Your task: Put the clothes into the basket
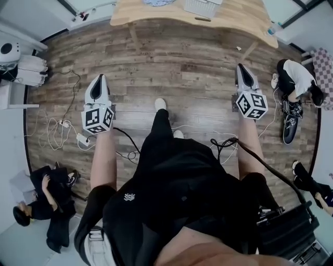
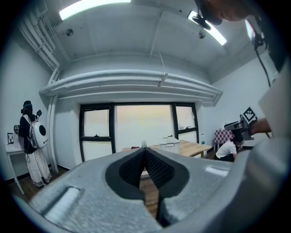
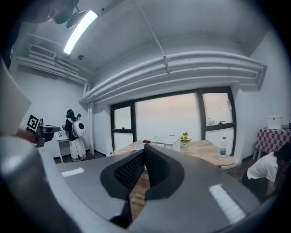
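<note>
Nearest, the person's forearms hold both tools out about level over the wood floor [image 1: 182, 62]. The left tool [image 1: 99, 78] has its jaws together at the tips with nothing between them, as its own view [image 2: 144, 150] shows. The right tool [image 1: 242, 66] is likewise closed and empty [image 3: 145, 148]. White cables [image 1: 57, 130] lie on the floor beside the left tool. A seated person [image 1: 295, 78] is on the floor to the right of the right tool. Well ahead of both tools stands the table [image 1: 234, 21]. The white basket [image 1: 200, 6] rests on it, upright, seen also past the jaws in each tool's view [image 2: 169, 145] [image 3: 164, 140]. The clothes [image 1: 158, 2], a bluish heap, lie on the table just left of the basket, outside it and mostly cut off by the frame edge. A bottle [image 3: 223, 148] stands near the table's right end. Beyond the table, windows [image 2: 143, 125] fill the far wall.
</note>
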The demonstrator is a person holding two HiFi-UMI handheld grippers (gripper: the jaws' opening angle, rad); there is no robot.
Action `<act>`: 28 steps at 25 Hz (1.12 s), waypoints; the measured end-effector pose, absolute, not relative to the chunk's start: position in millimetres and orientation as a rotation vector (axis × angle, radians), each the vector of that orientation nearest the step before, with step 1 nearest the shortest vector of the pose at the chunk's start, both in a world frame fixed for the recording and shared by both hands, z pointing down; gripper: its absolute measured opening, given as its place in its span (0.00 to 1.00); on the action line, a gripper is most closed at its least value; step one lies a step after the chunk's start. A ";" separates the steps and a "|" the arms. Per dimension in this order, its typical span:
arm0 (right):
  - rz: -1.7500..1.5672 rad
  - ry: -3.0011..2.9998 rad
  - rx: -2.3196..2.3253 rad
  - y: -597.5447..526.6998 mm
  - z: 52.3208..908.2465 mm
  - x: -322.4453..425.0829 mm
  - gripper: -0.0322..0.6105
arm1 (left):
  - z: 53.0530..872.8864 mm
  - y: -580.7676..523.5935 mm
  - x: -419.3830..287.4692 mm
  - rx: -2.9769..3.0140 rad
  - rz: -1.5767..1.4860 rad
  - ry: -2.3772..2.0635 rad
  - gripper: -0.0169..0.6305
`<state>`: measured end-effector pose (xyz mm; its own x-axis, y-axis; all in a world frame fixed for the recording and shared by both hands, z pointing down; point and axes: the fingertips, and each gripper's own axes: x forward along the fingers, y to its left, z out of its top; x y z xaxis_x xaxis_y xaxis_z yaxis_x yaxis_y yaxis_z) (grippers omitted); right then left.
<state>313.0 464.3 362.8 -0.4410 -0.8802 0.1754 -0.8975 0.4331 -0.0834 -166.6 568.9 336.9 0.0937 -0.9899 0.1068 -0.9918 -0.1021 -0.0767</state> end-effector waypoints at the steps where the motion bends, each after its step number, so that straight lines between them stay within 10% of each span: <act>1: 0.248 -2.561 1.605 456.0 364.3 310.5 0.04 | 337.9 556.6 -172.4 2.318 0.205 -2.099 0.02; 28: 0.257 -2.488 1.677 196.7 355.0 185.8 0.04 | 349.0 241.9 -267.4 2.436 0.136 -1.965 0.02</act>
<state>185.8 196.7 355.0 -0.3741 -0.9051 0.2021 -0.9273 0.3680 -0.0681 -267.4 241.9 349.0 0.2090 -0.9752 0.0732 -0.9759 -0.2128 -0.0478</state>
